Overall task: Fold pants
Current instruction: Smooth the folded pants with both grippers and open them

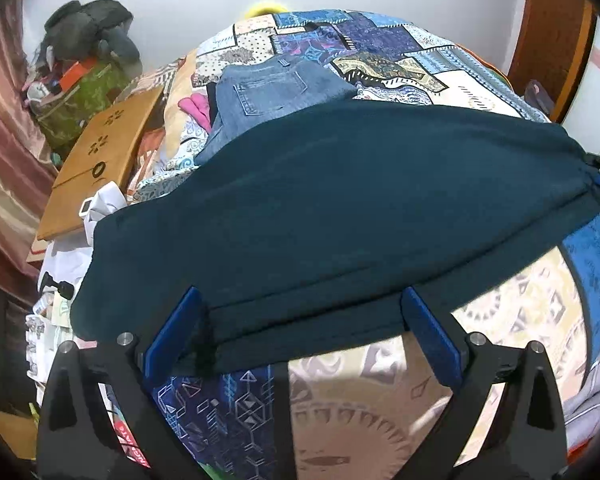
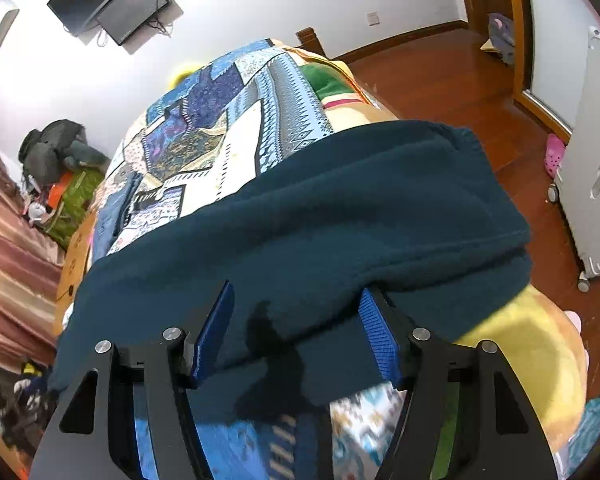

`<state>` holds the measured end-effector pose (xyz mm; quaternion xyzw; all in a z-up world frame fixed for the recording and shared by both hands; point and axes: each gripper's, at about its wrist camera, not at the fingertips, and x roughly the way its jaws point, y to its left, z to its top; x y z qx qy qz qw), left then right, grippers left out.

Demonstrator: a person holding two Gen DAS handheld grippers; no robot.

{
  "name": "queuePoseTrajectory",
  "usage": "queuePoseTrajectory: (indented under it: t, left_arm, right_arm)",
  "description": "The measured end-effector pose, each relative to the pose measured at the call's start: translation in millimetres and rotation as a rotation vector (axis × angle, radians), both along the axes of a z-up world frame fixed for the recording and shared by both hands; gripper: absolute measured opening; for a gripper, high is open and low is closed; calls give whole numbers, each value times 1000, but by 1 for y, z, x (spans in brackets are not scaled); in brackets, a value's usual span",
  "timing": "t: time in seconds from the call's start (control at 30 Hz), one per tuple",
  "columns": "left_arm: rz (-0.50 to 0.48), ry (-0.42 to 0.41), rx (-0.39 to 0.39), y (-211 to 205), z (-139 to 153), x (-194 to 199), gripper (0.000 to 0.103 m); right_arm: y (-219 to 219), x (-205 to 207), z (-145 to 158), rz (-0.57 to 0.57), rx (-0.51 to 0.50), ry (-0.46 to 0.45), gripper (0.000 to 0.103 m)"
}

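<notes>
Dark teal pants (image 1: 340,208) lying folded flat across the patchwork bedspread (image 1: 380,48), left gripper (image 1: 304,332) wide open at their near edge, right gripper (image 2: 296,332) wide open over the other end, folded blue jeans (image 1: 276,88) behind.

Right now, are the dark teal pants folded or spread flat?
Folded: the dark teal pants show stacked layered edges along the near side.
</notes>
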<state>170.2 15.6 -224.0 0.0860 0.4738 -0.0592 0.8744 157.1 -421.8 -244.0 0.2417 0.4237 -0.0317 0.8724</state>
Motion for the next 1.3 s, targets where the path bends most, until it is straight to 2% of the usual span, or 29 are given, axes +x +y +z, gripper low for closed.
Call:
queuePoseTrajectory:
  t: [0.1, 0.17, 0.23, 0.27, 0.33, 0.4, 0.47, 0.5, 0.6, 0.7, 0.8, 0.9, 0.97, 1.0, 1.07, 1.17, 1.23, 1.3]
  left_arm:
    - [10, -1, -6, 1, -1, 2, 103]
    - [8, -13, 12, -3, -2, 6, 103]
    - [-14, -43, 39, -10, -2, 11, 102]
    - [-19, -54, 47, -12, -2, 11, 97]
    - [-54, -78, 56, -20, 2, 11, 79]
    - [-84, -90, 44, -25, 6, 9, 46]
    - [-99, -94, 27, -30, 11, 7, 28]
    - [-93, -101, 26, -31, 14, 6, 22]
    - [-61, -103, -43, -20, 25, 3, 17]
    - [-43, -76, -117, -7, 28, 2, 16]
    - [-44, -54, -118, -6, 23, -2, 16]
    - [-47, -24, -111, -7, 16, -7, 16]
    - [-50, -13, -112, -6, 14, -9, 17]
    - [-49, -9, -111, -5, 14, -11, 17]
    - [-48, -7, -112, -4, 15, -13, 18]
    - [-41, -17, -122, 0, 24, -17, 24]
    - [-25, -44, -125, 4, 35, -19, 32]
    - [-7, -77, -123, 7, 46, -21, 45]
  right_arm:
    - [0, 1, -3, -12, -34, -3, 55]
    - [0, 0, -3, -20, -85, 5, 41]
    - [-5, -5, -2, -17, -91, 7, 24]
    - [-7, -6, -2, -11, -84, 7, 21]
    - [-13, -12, 1, -2, -53, 0, 11]
    - [-14, -17, 5, 5, -38, -11, 8]
    - [-10, -22, 11, 10, -50, -34, 7]
    - [-6, -28, 16, 14, -68, -53, 6]
    - [0, -39, 27, 16, -77, -86, 6]
    - [5, -47, 29, 17, -77, -88, 6]
    - [4, -50, 20, 15, -100, -42, 9]
    - [-8, -57, 17, -42, -95, -19, 18]
    - [-15, -62, 21, -76, -117, -18, 19]
    - [-18, -65, 27, -101, -161, -13, 19]
    - [-19, -67, 39, -98, -202, -37, 21]
    - [-16, -61, 55, -80, -228, -81, 22]
    - [-10, -48, 59, -50, -230, -105, 28]
    - [-3, -35, 53, -23, -233, -111, 29]
